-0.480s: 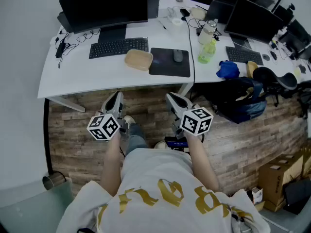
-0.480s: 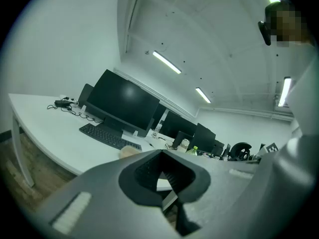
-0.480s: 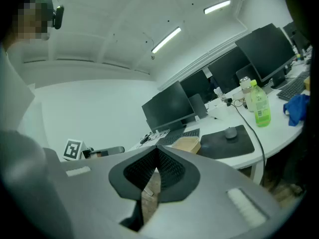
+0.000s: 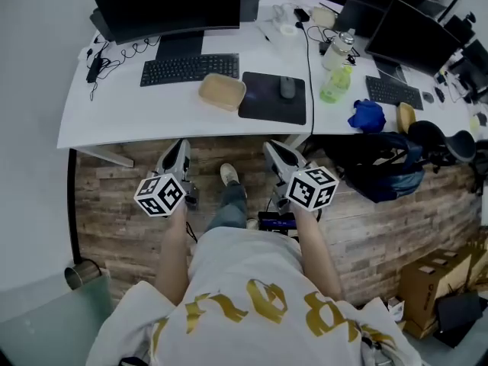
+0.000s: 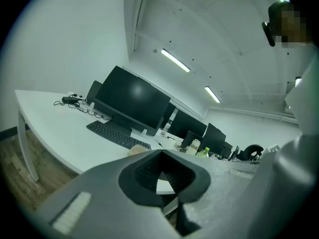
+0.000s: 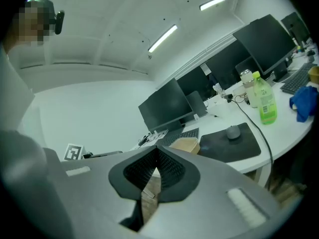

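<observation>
1. Tan container (image 4: 222,91): shallow, light brown, rounded-rectangular. It sits upright and slightly askew on the white desk (image 4: 137,117), near the front edge. It lies below the right end of the black keyboard (image 4: 189,69). Its contents cannot be told.
2. Mouse pad (image 4: 263,105): black, rectangular, lying flat on the same desk close to the front edge. Its left edge is right at the tan container; whether they touch cannot be told.
3. Mouse (image 4: 287,88): small, dark grey, resting upright on the far right part of the mouse pad.
</observation>
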Demonstrator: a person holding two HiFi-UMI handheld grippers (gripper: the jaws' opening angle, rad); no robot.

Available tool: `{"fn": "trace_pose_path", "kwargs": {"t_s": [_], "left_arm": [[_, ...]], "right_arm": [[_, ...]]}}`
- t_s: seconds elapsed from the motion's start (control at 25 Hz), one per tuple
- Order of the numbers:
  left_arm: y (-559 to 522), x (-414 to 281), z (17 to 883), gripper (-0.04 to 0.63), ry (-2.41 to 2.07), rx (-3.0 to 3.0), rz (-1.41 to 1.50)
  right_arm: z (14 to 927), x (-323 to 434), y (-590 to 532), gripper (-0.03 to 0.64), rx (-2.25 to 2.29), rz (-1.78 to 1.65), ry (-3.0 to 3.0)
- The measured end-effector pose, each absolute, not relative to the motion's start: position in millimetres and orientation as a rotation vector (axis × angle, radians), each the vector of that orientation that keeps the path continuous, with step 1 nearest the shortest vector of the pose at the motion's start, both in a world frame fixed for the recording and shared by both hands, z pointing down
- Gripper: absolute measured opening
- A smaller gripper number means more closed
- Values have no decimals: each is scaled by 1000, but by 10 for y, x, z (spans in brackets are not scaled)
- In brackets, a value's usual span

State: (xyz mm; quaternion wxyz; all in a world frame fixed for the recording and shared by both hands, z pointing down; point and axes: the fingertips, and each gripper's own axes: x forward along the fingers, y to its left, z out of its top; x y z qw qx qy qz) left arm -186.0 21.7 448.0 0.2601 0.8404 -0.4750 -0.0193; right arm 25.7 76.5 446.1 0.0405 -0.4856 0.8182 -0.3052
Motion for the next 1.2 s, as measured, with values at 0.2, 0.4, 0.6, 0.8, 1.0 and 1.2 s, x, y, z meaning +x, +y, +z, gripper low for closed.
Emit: {"fn": "trace_pose_path", "kwargs": {"t_s": [0.2, 0.4, 0.6, 0.8, 1.0, 1.2], "left_arm": [[-276, -1770, 4725, 0, -1279, 2238, -46], [-933, -1715, 5022, 0, -1294, 2163, 10], [-1503, -1722, 5260, 20, -1274, 2102, 44], [-1853, -1730, 5538, 41, -1263, 2047, 78], [-1993, -1684, 5699, 54, -1239, 2010, 83], [-2053, -1698, 5770, 61, -1236, 1990, 93]], "right_arm": [[4717, 372, 254, 91, -1529, -1028, 2485], [4910, 442, -534, 100, -1523, -1113, 2463], [5185, 335, -1111, 124, -1533, -1213, 2538], [5472, 267, -1406, 137, -1539, -1292, 2606], [5511, 273, -1659, 144, -1482, -1351, 2557], [5604, 324, -1801, 139, -1536, -1340, 2619]]}}
